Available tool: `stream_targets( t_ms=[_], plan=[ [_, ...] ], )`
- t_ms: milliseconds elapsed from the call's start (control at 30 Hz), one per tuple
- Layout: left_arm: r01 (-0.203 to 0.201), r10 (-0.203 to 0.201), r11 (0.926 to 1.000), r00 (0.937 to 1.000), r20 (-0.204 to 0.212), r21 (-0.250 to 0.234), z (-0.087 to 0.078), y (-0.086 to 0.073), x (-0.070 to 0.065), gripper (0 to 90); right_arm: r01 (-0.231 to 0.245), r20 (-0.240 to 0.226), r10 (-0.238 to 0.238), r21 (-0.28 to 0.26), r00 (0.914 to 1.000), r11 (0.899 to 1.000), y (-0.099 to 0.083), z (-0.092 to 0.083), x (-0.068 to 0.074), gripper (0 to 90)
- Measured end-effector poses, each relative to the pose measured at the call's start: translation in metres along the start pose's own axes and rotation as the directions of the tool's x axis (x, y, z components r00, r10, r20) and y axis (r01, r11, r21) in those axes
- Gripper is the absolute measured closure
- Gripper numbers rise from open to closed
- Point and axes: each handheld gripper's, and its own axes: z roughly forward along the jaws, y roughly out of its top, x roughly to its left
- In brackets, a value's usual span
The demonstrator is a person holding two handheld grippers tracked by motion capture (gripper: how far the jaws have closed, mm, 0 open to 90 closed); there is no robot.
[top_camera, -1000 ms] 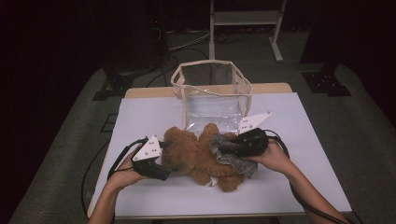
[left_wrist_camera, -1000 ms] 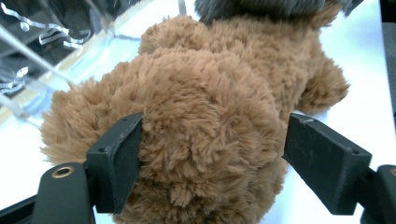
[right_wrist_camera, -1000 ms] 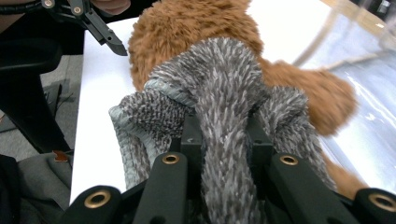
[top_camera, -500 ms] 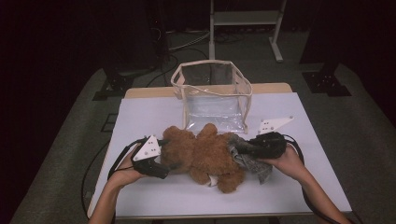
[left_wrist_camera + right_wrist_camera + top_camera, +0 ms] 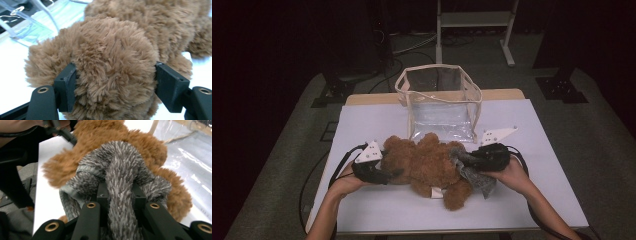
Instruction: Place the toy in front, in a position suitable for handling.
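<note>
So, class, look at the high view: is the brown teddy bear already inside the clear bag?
No: the teddy bear lies on the white table in front of the clear bag, not in it.

The left gripper point(image 5: 111, 85) has just been closing its black fingers point(image 5: 67, 87) on a round brown plush limb of the teddy bear point(image 5: 112, 62), pressing into its fur. Behind, a clear plastic bag point(image 5: 27, 30) lies on the white bench point(image 5: 10, 75).
</note>
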Motion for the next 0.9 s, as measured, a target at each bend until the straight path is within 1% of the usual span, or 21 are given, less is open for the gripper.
stream_targets(
  t_ms=[67, 233, 267, 300, 333, 367, 400, 433, 500, 533, 567, 600, 667, 733, 767, 800, 867, 900],
  plan=[
    [-0.025, 0.025, 0.9996, 0.9997, 0.008, 0.009, -0.001, 0.001, -0.002, 28.3, -0.001, 0.005, 0.002, -0.008, 1.0, 1.0, 0.006, 0.003, -0.003, 74.3],
    [-0.032, 0.031, 0.9995, 0.9988, 0.037, 0.006, -0.003, 0.003, -0.004, 29.9, 0.014, 0.03, -0.013, -0.021, 0.9995, 1.0, 0.022, 0.014, -0.009, 74.4],
    [-0.035, 0.035, 0.9993, 0.999, 0.029, 0.008, -0.003, 0.003, -0.004, 30.3, 0.014, 0.031, -0.014, -0.018, 0.9994, 1.0, 0.023, 0.016, -0.01, 74.4],
    [-0.041, 0.041, 0.9989, 0.9991, 0.013, 0.02, -0.003, 0.004, -0.004, 30.2, 0.01, 0.031, -0.009, -0.02, 0.9995, 1.0, 0.024, 0.019, -0.011, 74.4],
    [-0.047, 0.046, 0.9986, 0.9989, 0.003, 0.023, -0.003, 0.004, -0.004, 29.1, 0.009, 0.029, -0.009, -0.024, 0.9995, 1.0, 0.023, 0.021, -0.011, 74.4],
    [-0.052, 0.052, 0.9985, 0.9986, -0.012, 0.02, -0.004, 0.005, -0.003, 25.9, 0.005, 0.026, -0.004, -0.027, 0.9996, 1.0, 0.021, 0.019, -0.012, 74.3],
    [-0.052, 0.052, 0.9986, 0.9983, -0.025, 0.007, -0.005, 0.005, -0.002, 25.9, 0.005, 0.026, -0.004, -0.027, 0.9996, 1.0, 0.021, 0.019, -0.012, 74.3],
    [-0.058, 0.058, 0.9983, 0.9979, -0.03, -0.002, -0.007, 0.005, -0.002, 24.4, 0.0, 0.037, 0.001, -0.026, 0.9993, 1.0, 0.017, 0.015, -0.013, 74.2],
    [-0.075, 0.074, 0.9968, 0.9968, -0.03, -0.027, -0.009, 0.009, -0.004, 23.5, -0.007, 0.041, 0.008, -0.03, 0.9991, 1.0, 0.014, 0.012, -0.013, 74.2],
    [-0.079, 0.078, 0.9963, 0.9966, -0.025, -0.035, -0.009, 0.011, -0.006, 23.0, -0.015, 0.052, 0.016, -0.028, 0.9985, 0.999, 0.011, 0.009, -0.014, 74.2],
    [-0.102, 0.102, 0.9937, 0.9947, -0.013, -0.047, -0.009, 0.017, -0.01, 22.4, -0.023, 0.062, 0.024, -0.027, 0.9978, 0.999, 0.007, 0.005, -0.015, 74.1],
    [-0.102, 0.102, 0.9937, 0.9947, -0.013, -0.047, -0.009, 0.017, -0.01, 22.1, -0.023, 0.062, 0.024, -0.027, 0.9978, 0.999, 0.007, 0.005, -0.015, 74.1],
    [-0.128, 0.128, 0.9901, 0.9917, 0.005, -0.058, -0.007, 0.024, -0.017, 21.8, -0.029, 0.068, 0.031, -0.021, 0.9972, 0.999, 0.003, 0.001, -0.016, 74.1],
    [-0.155, 0.157, 0.9863, 0.9874, 0.021, -0.056, -0.002, 0.03, -0.022, 21.4, -0.037, 0.067, 0.039, -0.024, 0.997, 0.999, 0.0, -0.003, -0.016, 74.1],
    [-0.187, 0.19, 0.9809, 0.981, 0.041, -0.052, 0.005, 0.037, -0.03, 20.9, -0.036, 0.068, 0.037, -0.025, 0.997, 0.999, -0.002, -0.006, -0.015, 74.1],
    [-0.187, 0.19, 0.9809, 0.981, 0.041, -0.052, 0.005, 0.037, -0.03, 20.4, -0.036, 0.068, 0.037, -0.025, 0.997, 0.999, -0.002, -0.006, -0.015, 74.1],
    [-0.222, 0.225, 0.9738, 0.9722, 0.065, -0.049, 0.015, 0.045, -0.038, 20.2, -0.043, 0.063, 0.045, -0.033, 0.997, 0.999, -0.005, -0.01, -0.014, 74.1],
    [-0.232, 0.236, 0.9711, 0.9689, 0.074, -0.053, 0.02, 0.049, -0.041, 19.7, -0.042, 0.062, 0.044, -0.037, 0.9971, 0.998, -0.007, -0.012, -0.014, 74.1]
  ],
)
